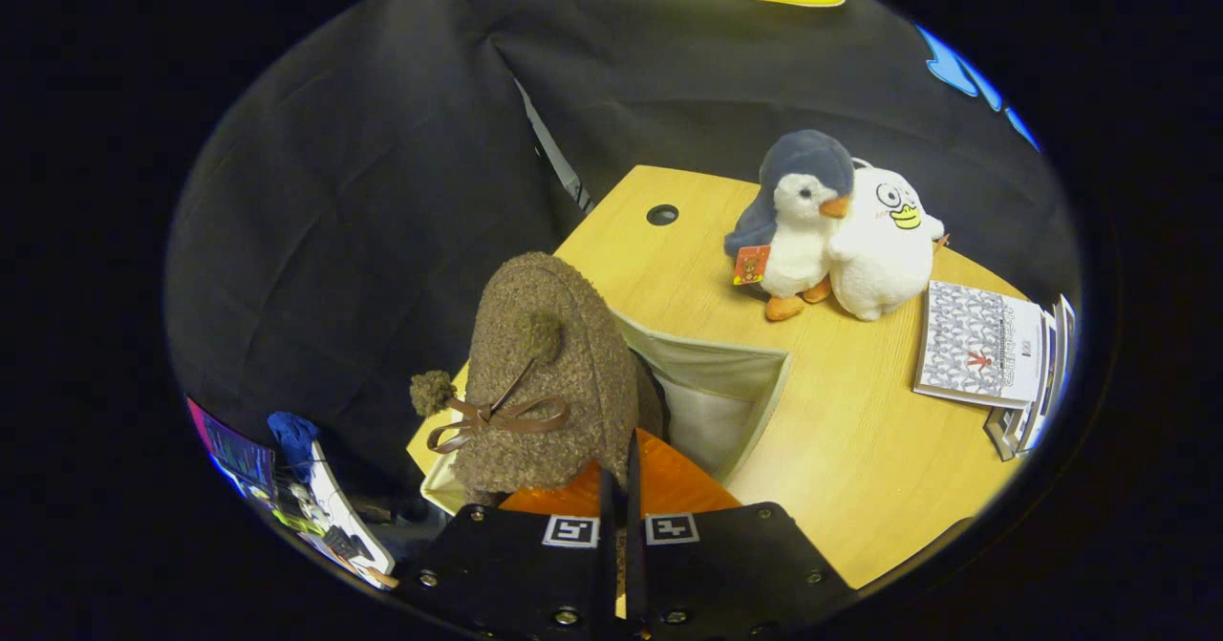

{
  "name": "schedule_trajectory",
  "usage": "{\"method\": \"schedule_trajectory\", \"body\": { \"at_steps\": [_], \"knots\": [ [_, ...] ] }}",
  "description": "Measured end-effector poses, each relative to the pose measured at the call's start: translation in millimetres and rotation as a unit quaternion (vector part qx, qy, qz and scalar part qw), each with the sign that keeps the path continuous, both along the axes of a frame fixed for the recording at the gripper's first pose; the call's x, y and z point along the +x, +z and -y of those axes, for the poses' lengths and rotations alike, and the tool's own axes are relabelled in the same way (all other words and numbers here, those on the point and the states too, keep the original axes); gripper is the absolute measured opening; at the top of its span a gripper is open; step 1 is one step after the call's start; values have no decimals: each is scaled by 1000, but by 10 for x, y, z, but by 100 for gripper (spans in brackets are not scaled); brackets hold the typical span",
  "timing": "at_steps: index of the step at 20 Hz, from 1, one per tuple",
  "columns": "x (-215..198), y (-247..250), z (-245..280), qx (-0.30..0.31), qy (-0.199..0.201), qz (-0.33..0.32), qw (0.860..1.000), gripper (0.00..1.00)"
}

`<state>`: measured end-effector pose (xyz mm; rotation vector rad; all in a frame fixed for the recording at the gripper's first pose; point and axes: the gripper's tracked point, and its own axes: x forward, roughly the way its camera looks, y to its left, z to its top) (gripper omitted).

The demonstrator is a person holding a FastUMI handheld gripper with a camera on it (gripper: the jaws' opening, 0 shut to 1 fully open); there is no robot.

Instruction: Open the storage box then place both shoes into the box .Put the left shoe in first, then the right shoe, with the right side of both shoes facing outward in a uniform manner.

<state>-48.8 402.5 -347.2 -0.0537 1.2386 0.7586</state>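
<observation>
A brown fuzzy shoe (545,373) with a ribbon bow and two pompoms hangs toe-up from my gripper (619,474). The fingers are pressed almost together on the shoe's rim, so the gripper is shut on it. The shoe hangs over the left part of the open beige fabric storage box (740,383), which stands at the near left corner of the wooden table (860,450). A dark brown shape (652,395) shows inside the box just behind the held shoe; I cannot tell what it is. The shoe hides most of the box's inside.
Beyond the box stand two plush toys, a blue-and-white penguin (798,221) and a white duck (884,245). A stack of booklets (979,345) lies at the table's right edge. A cable hole (661,214) is at the far side. Clutter (306,498) sits below the table's left.
</observation>
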Motion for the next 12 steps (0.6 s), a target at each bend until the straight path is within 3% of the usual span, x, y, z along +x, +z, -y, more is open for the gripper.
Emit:
{"method": "schedule_trajectory", "body": {
  "at_steps": [1,5,9,12],
  "knots": [
    [-8,44,-5,0,7,1,1000,12],
    [140,447,-12,37,-2,64,997,100],
    [428,1211,282,86,-55,162,982,99],
    [712,1862,765,90,-112,270,952,99]
  ]
}}
